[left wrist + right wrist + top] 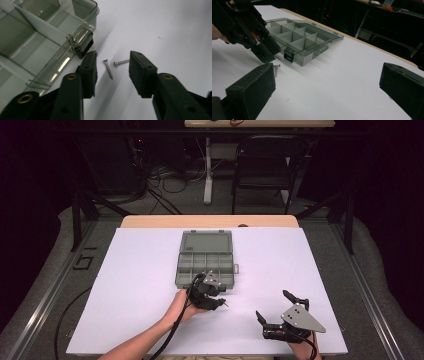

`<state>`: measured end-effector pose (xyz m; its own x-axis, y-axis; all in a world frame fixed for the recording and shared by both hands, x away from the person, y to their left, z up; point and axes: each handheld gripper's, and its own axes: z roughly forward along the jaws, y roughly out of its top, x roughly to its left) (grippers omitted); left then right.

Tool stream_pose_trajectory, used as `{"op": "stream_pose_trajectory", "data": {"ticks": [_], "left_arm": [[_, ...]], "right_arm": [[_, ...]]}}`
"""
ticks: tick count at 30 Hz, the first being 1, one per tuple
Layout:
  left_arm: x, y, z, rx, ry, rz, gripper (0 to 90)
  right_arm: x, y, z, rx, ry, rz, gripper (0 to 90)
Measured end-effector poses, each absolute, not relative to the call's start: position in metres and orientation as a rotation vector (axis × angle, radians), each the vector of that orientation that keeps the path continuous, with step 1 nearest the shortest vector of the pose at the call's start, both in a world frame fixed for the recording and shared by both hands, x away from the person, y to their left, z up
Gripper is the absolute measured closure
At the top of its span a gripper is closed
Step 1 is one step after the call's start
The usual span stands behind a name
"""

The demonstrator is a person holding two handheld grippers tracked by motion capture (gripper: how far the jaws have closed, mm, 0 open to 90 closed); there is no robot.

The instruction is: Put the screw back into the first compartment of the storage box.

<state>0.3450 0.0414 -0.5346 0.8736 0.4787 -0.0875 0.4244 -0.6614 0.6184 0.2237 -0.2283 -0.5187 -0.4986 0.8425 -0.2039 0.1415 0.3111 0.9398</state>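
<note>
My left gripper [112, 66], unclenched and gripping nothing, straddles two screws lying on the table: the nearer screw [108, 69] points lengthwise between my jaws, beside the open organizer box [50, 37].

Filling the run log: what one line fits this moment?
left gripper: open, straddling two small silver screws | clear grey compartment box: open | right gripper: open, idle

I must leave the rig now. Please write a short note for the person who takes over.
Left gripper: jaws part closed around two screws on the white table, not yet pressing them.
Right gripper: open, empty, resting near the table's front edge.
Compartment box: lid open, beside the screws; compartments I can see look empty.
Done: nothing placed, it seems.
Left: probably grip a screw and put it in the box.
</note>
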Motion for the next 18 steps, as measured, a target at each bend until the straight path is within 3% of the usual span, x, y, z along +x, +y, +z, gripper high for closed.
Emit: {"op": "stream_pose_trajectory", "data": {"ticks": [11, 18], "left_arm": [[0.346, 0.038, -0.548, 2.414, 0.654, 0.126, 82.5], [0.347, 0.039, -0.548, 2.428, 0.619, 0.155, 87.2]], "right_arm": [[0.223, -0.228, -0.519, 0.875, 1.855, 1.219, 0.0], [0.223, -0.228, -0.519, 0.87, 1.855, 1.218, 0.0]]}}
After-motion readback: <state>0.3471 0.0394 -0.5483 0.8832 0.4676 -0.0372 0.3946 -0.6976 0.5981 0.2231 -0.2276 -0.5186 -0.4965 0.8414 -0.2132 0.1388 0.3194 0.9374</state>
